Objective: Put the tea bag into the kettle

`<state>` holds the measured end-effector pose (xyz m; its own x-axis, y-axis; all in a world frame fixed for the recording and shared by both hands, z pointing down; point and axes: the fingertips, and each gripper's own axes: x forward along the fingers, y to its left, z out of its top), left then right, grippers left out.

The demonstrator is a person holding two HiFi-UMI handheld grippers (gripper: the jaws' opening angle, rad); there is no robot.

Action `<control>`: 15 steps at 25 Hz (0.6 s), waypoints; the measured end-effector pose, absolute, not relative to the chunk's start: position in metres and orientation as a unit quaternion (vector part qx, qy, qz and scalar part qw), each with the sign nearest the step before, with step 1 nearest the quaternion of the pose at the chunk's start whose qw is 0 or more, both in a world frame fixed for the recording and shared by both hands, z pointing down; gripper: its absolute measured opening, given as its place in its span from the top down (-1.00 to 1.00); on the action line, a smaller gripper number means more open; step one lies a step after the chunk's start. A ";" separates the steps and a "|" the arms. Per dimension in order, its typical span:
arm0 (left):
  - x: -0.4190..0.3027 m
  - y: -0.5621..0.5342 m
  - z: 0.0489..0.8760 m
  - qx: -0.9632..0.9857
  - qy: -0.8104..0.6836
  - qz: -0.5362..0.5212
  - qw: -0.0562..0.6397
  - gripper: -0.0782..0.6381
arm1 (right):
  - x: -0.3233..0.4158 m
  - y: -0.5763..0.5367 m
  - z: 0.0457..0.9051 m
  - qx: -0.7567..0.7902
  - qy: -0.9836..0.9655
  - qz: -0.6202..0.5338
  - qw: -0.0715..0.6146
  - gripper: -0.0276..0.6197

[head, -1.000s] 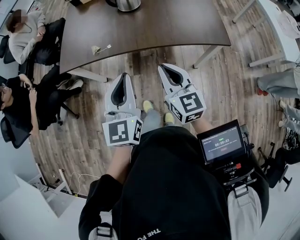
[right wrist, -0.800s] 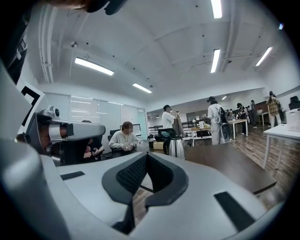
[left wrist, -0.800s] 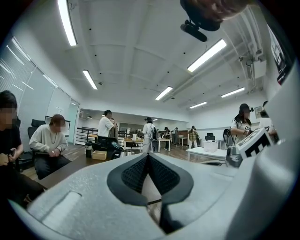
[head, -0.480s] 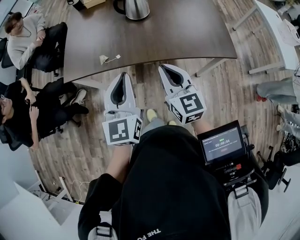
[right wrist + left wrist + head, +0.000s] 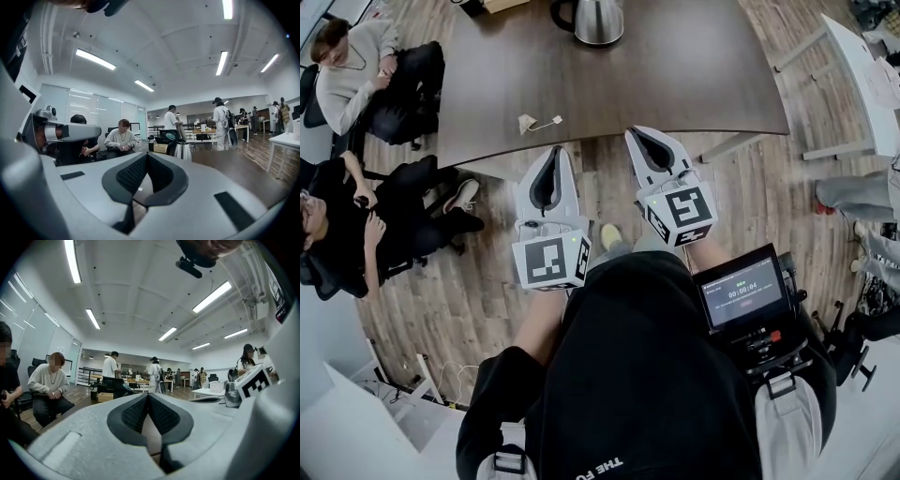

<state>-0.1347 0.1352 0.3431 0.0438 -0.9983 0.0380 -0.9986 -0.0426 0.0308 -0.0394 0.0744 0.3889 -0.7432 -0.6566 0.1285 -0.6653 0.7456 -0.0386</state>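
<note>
Head view: tea bag (image 5: 528,123) on table (image 5: 675,66), unseen from left claw (image 5: 149,395).

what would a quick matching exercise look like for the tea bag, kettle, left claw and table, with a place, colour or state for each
1. tea bag
2. kettle
3. left claw
4. table

a. dark brown
b. shut, nothing in it
c. on the table's far side
d. close to the table's near edge

Pairs: 1-d, 2-c, 3-b, 4-a

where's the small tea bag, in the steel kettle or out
Out: the tea bag lies on the brown table, apart from the steel kettle.
</note>
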 end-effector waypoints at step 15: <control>-0.142 0.081 0.359 0.722 -0.690 0.020 0.049 0.78 | -0.039 0.018 0.398 0.365 -0.928 0.055 0.059 0.90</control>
<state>-0.1418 0.0812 0.3592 0.0473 -0.9942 0.0967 -0.9981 -0.0433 0.0432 -0.0387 0.0179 0.3981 -0.7273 -0.6698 0.1498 -0.6829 0.7281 -0.0600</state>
